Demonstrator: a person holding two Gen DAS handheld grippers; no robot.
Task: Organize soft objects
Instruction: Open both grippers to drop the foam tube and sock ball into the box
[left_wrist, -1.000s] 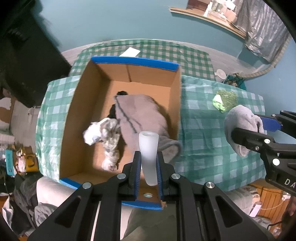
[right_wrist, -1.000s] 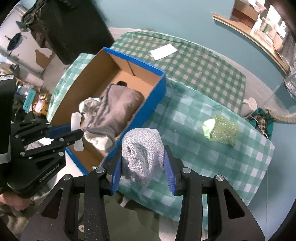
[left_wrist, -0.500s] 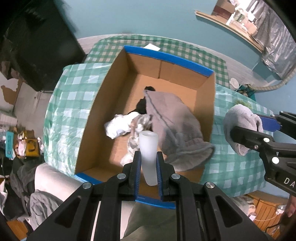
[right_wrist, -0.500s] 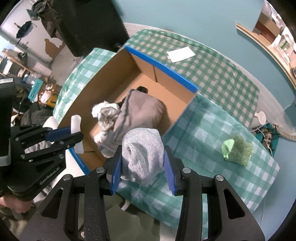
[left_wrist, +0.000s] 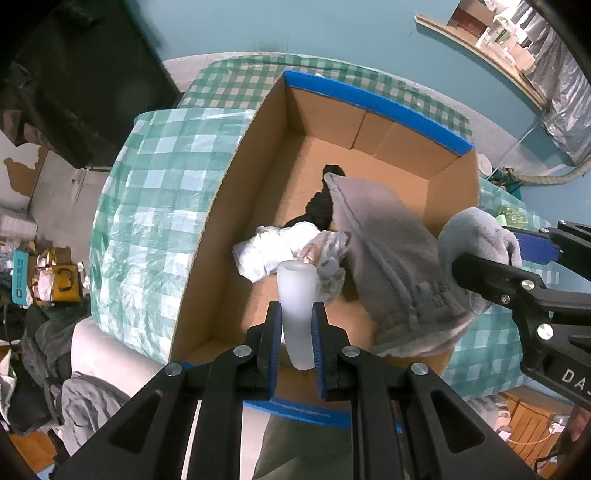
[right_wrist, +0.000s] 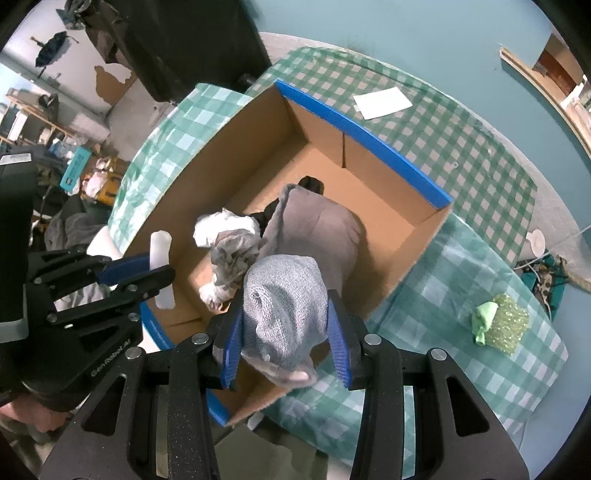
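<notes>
Progress check, taking the cardboard box (left_wrist: 236, 206) as the reference throughout.

Already lying inside the box: a large grey fleece garment (left_wrist: 384, 258) draping over the near right wall, a crumpled white cloth (left_wrist: 273, 251) beside it toward the middle, a mottled grey rag (right_wrist: 236, 258) touching both, and something black (left_wrist: 321, 210) showing from under the fleece, too hidden to identify.

Still in hand: the left gripper (left_wrist: 297, 332) is clamping a pale, translucent soft tube (left_wrist: 297, 302), jaws nearly closed on it, and is hanging above the box's near end. The right gripper (right_wrist: 284, 328) is squeezing a bundled grey knit cloth (right_wrist: 284, 306), jaws partly open around its bulk, and is hanging above the box's near right rim.

Still outside the box: a green sparkly item (right_wrist: 504, 325) with a lime fabric piece attached, lying on the checked tablecloth (right_wrist: 461, 147) well to the right of the box. A white paper (right_wrist: 380, 103) is lying beyond the far wall; probably not part of the job.

Judgement: roughly past halfway. Two drops pending, one pickup left.

Textures: the fleece is plush and heavy-draping, the knit is coarse and looped, the tube is smooth and rubbery-looking, and the box is rigid corrugate with blue-taped edges.
</notes>
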